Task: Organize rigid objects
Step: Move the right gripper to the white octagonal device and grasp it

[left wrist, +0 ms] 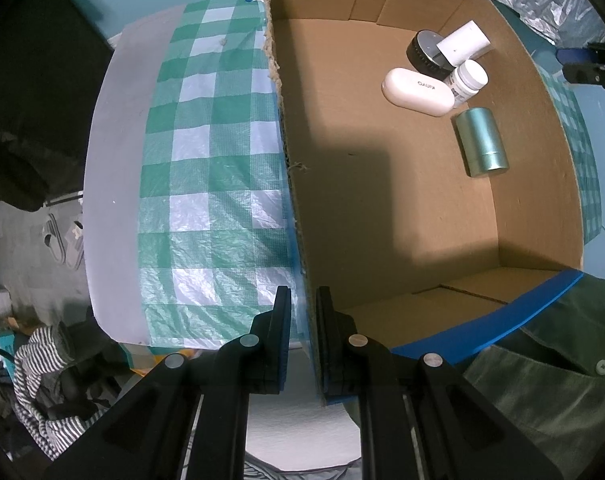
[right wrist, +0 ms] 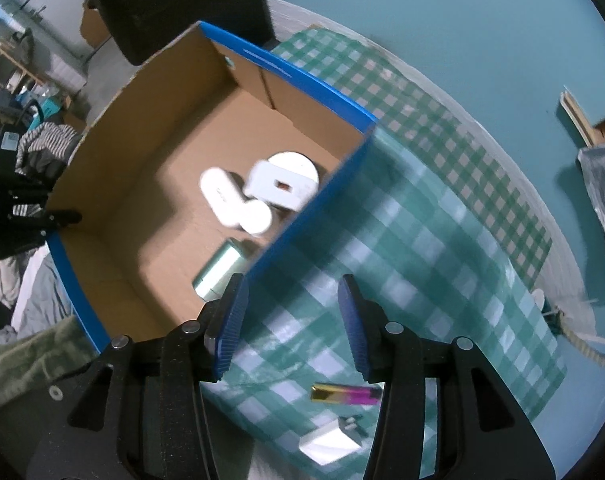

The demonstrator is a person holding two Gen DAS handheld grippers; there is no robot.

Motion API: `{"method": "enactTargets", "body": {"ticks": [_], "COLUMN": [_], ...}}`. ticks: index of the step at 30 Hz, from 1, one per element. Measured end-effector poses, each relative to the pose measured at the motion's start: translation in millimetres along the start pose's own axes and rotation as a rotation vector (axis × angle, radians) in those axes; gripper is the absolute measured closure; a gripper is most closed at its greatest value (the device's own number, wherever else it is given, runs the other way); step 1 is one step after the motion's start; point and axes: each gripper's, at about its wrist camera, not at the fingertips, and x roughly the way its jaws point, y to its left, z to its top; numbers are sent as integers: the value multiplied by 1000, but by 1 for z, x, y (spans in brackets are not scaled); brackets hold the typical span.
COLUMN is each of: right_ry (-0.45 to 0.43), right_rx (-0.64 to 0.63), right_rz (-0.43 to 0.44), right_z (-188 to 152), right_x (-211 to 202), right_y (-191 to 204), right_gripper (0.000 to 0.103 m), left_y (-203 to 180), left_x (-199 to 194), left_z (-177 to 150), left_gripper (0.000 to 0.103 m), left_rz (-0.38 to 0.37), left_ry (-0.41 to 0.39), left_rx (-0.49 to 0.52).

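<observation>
While the left claw (left wrist: 302, 320) pinched the cardboard box (left wrist: 382, 200) wall, the right claw (right wrist: 290, 324) hung released above the counter's lighter (right wrist: 345, 394) and charger (right wrist: 330, 440): small, stiff, probably slippery, best gripped across their middles.

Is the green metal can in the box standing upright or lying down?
Lying down. The can rests on its side on the box floor, apart from the other items.

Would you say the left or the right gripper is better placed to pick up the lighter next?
Right. The right gripper is open above the lighter; the left gripper clamps the box wall.
</observation>
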Motion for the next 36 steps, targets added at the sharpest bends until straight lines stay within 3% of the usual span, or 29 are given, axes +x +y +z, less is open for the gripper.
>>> {"method": "enactTargets", "body": {"ticks": [11, 13, 19, 28, 36], "right_ry": [64, 82, 91, 125, 151], "right_rx": [179, 206, 230, 114, -55], "right_rz": [-62, -71, -70, -60, -140], "right_z": [-52, -62, -84, -103, -111], "right_x": [14, 20, 39, 69, 86], "right_y": [-76, -88, -112, -103, -88], "right_gripper": [51, 45, 43, 43, 40], "left_y": [1, 1, 0, 1, 2], "left_x": [-3, -3, -4, -4, -5], "left_z": [-1, -1, -1, 0, 0], "left_gripper": [91, 91, 91, 91, 91], "left_rz": [2, 2, 2, 2, 0], "left_ry": [-4, -5, -4, -2, 6], "left_rx": [1, 2, 4, 5, 9]}}
